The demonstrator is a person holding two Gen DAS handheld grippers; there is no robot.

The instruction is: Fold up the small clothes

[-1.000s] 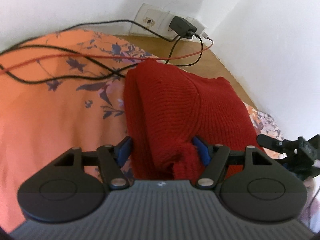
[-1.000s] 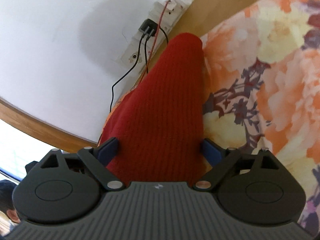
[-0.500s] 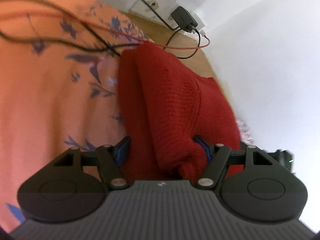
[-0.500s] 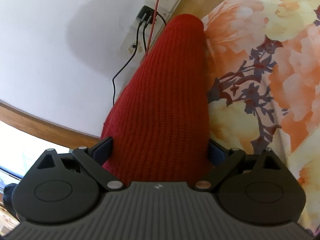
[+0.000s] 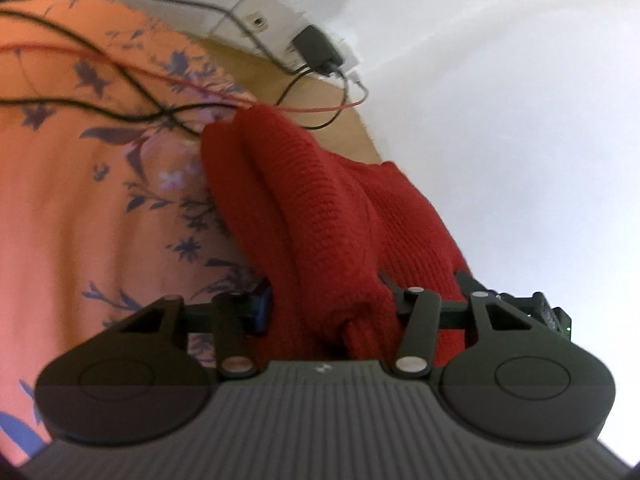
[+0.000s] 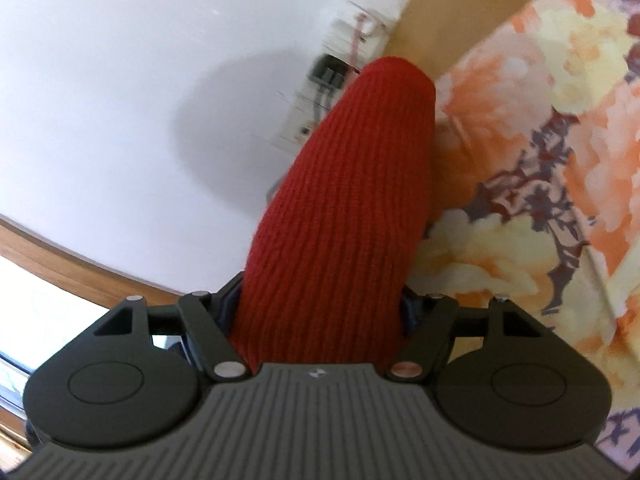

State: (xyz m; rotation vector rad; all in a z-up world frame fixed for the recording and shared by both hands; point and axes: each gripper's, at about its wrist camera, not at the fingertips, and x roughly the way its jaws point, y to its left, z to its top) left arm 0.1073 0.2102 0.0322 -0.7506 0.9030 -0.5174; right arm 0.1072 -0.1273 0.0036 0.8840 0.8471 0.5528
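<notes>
Folding is judged to be mid-course: the red knit garment (image 5: 320, 216) is held up off the floral bedsheet (image 5: 80, 200), bunched into thick vertical folds, not laid flat. One end is clamped in the left gripper (image 5: 326, 312), whose fingers are closed onto a wad of the knit. The other end is pinched in the right gripper (image 6: 320, 312), fingers closed against both sides of the ribbed fabric (image 6: 348, 200). A final fold, laying down and smoothing are judged still to be done; how many folds are already in cannot be told.

Against the frame a second ago, both grips are unchanged. The garment has been carried nearer the wall socket (image 5: 316, 50), over the black and red cables (image 5: 132, 80). More white wall is seen in both views. Motion blur is noted in both.
</notes>
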